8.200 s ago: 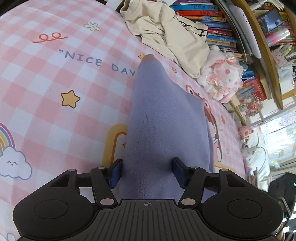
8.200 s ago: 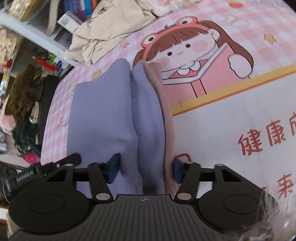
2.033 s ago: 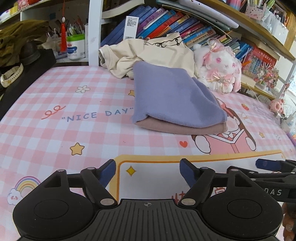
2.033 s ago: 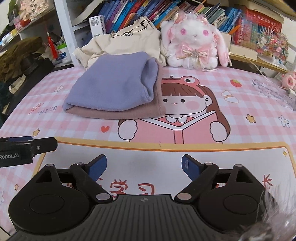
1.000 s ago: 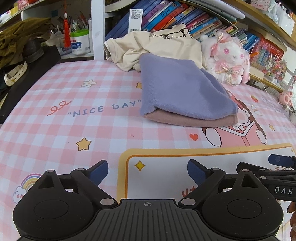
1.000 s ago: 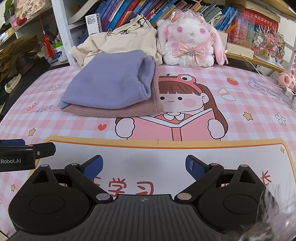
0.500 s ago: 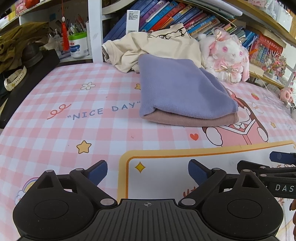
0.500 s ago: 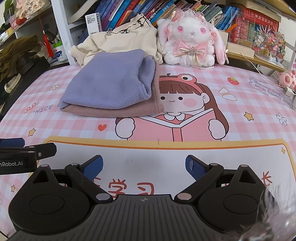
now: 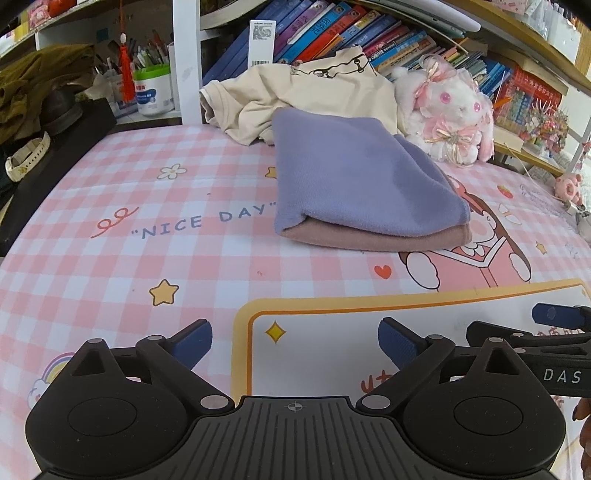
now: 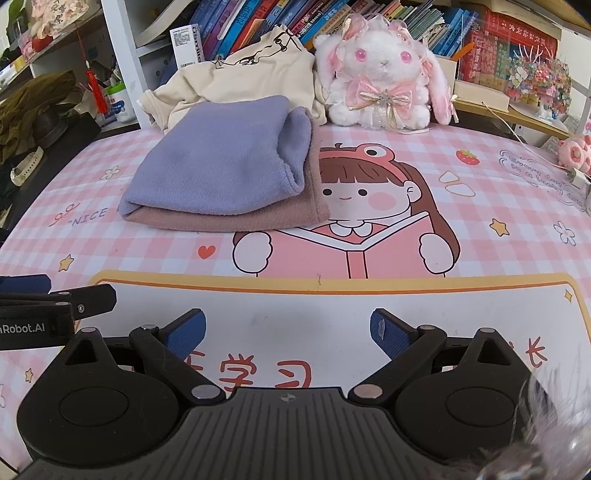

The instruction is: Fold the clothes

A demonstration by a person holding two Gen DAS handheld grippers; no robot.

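Observation:
A folded lavender garment [image 9: 354, 181] [image 10: 221, 166] lies on top of a folded mauve one [image 9: 373, 240] [image 10: 258, 218] toward the back of the pink checked mat [image 9: 110, 258]. Behind the pile sits a crumpled cream shirt [image 9: 306, 96] [image 10: 251, 77]. My left gripper [image 9: 295, 343] is open with nothing between its blue pads, well short of the pile. My right gripper [image 10: 288, 332] is likewise open and holds nothing, near the mat's front. Each gripper's tip shows at the edge of the other's view.
A white and pink plush rabbit [image 9: 450, 118] [image 10: 384, 81] sits to the right of the shirt. Bookshelves [image 9: 332, 33] run along the back. A dark bag and a watch [image 9: 22, 162] lie at the left edge. A cable and a small pink toy [image 10: 572, 151] are at the right.
8.2 s ago both grippers were closed on the lavender garment; they have let it go and drawn back toward the mat's front. Over the last second they barely moved.

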